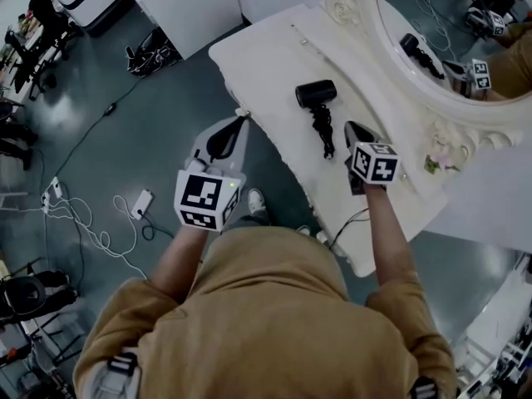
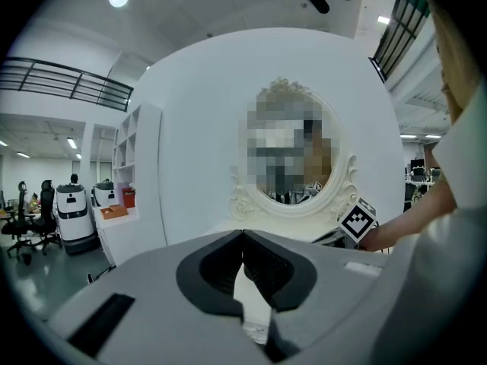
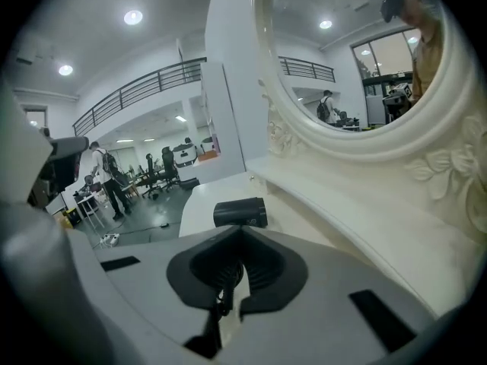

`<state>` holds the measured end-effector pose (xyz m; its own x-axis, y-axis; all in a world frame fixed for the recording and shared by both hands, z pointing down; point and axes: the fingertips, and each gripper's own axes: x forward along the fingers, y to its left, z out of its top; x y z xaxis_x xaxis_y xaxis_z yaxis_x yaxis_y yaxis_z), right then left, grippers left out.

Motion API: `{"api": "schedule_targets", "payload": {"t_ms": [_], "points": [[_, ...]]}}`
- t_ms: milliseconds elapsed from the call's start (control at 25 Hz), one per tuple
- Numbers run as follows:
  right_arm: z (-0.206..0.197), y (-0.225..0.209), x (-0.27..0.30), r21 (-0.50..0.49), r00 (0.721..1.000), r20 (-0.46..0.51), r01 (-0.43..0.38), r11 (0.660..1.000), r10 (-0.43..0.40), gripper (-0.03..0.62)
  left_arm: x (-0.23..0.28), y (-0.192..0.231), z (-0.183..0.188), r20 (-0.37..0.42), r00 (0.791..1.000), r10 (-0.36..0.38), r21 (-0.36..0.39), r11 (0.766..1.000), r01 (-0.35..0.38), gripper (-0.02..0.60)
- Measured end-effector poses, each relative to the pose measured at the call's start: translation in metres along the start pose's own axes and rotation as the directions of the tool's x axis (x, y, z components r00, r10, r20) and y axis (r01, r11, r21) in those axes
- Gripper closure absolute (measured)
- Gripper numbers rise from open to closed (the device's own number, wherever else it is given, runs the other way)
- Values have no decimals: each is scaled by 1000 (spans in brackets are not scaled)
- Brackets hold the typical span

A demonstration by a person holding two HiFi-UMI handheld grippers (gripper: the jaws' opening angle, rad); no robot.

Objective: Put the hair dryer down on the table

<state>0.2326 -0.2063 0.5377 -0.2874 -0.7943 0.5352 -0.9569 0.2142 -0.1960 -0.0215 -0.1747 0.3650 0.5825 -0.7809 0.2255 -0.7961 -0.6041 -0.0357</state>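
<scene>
The black hair dryer [image 1: 316, 95] lies on the white dressing table [image 1: 266, 52], barrel toward the far edge, ribbed handle pointing back at me. My right gripper [image 1: 350, 126] hovers over the table just right of the handle's end, jaws shut with their tips touching. In the right gripper view the hair dryer [image 3: 240, 212] lies ahead of the right gripper [image 3: 242, 231], and the ribbed handle end shows below through the hollow behind the tips. My left gripper [image 1: 241, 116] hangs at the table's near left corner, shut and empty; its tips meet in the left gripper view [image 2: 243, 234].
An ornate oval mirror [image 1: 449, 48] stands at the table's back. A small flower ornament [image 1: 440, 164] sits by its base. On the floor to the left lie cables, a power strip [image 1: 53, 192] and a white adapter [image 1: 141, 203]. White cabinets [image 1: 191, 2] stand beyond the table.
</scene>
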Motion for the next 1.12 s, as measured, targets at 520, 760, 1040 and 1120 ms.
{"api": "schedule_targets", "payload": {"t_ms": [520,760,1040,1120], "points": [[86,24,-115,-108,953,296,-36,994,66,591,-67,-18,34,83,988,131,1,991,-131,577],[115,39,-166,-198,911,400,-21,980,100,591,-87,-29,49,121,981,150,-23,989,-149,577],[132,49,-231,-312,865,492,74,947,95,591,-105,-36,59,137,975,177,4,984,-179,577],[135,54,-243,-330,853,512,83,940,104,591,-107,-36,59,130,975,182,12,983,-185,577]]}}
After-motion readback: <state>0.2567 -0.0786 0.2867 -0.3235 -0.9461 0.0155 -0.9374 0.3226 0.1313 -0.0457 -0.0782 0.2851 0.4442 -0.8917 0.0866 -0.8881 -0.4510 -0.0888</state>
